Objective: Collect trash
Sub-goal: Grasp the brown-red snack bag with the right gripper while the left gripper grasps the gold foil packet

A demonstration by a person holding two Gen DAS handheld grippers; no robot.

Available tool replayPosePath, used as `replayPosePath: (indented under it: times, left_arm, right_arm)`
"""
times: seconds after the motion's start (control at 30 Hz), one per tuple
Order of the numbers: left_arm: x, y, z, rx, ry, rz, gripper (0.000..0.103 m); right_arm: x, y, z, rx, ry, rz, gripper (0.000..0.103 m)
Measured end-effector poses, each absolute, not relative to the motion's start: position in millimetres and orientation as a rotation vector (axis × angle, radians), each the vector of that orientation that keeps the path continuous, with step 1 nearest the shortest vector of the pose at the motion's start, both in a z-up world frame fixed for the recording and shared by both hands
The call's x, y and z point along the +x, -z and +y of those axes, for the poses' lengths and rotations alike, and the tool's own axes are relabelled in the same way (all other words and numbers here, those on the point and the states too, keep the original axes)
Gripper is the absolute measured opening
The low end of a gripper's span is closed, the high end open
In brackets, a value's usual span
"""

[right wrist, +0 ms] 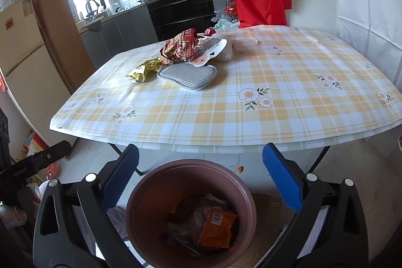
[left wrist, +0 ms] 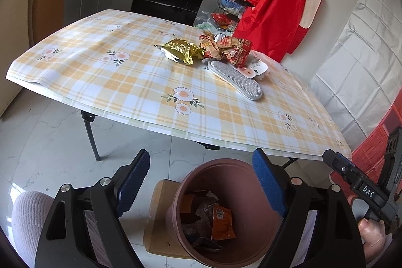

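Note:
A pink-brown bin (left wrist: 191,175) (right wrist: 140,182) stands on the floor below the table's front edge, with an orange wrapper (left wrist: 222,222) (right wrist: 217,227) and other trash inside. Both grippers hang over it. My left gripper (left wrist: 202,182) is open, with nothing between its blue pads. My right gripper (right wrist: 201,175) is open and empty too. On the checked tablecloth (left wrist: 113,82) (right wrist: 276,92) lie a gold wrapper (left wrist: 181,50) (right wrist: 144,70), a crumpled red wrapper (left wrist: 226,48) (right wrist: 182,47), a grey mesh pad (left wrist: 236,78) (right wrist: 188,75) and white packaging (left wrist: 256,69) (right wrist: 216,52).
A cardboard sheet (left wrist: 160,205) lies under the bin. A red garment (left wrist: 276,4) hangs at the table's far right. A black table leg (left wrist: 91,137) stands at left, and a person's knee (left wrist: 27,217) is beside the left gripper. Kitchen counters and a stove lie behind.

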State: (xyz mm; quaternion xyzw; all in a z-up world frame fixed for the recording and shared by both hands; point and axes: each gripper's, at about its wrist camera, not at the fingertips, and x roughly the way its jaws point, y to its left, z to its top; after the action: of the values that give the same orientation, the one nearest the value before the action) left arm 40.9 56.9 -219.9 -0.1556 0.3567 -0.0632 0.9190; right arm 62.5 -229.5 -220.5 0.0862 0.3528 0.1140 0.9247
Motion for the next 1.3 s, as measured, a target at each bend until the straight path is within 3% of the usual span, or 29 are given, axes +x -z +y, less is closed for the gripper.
replayPosePath:
  times: [0.4, 0.6, 0.9, 1.07, 1.1, 1.17, 1.3]
  left_arm:
    - [87, 229, 97, -0.351, 0.058, 0.718, 0.082]
    - [121, 230, 117, -0.342, 0.031, 0.703, 0.082]
    - [155, 231, 128, -0.363, 0.020, 0.700, 0.082]
    - [160, 240, 123, -0.369, 0.028, 0.716, 0.082]
    - [162, 243, 122, -0.374, 0.031, 0.725, 0.082]
    - [163, 245, 121, -0.371, 0.037, 0.734, 0.082]
    - [165, 242, 121, -0.354, 0.042, 0.721, 0.082]
  right_arm:
    - [178, 200, -187, -0.074, -0.318, 0.716, 0.097]
    - [280, 184, -147, -0.215, -0.361, 0.656, 0.097]
    - [394, 201, -105, -0.186, -0.341, 0.730, 0.097]
    - [424, 221, -116, 0.051, -0.322, 0.846, 0.097]
    - [428, 227, -120, 0.116, -0.321, 0.889, 0.096]
    - [430, 235, -123, 0.182, -0.334, 0.925, 0.082]
    - [415, 234, -129, 0.227, -0.369, 0.897, 0.075]
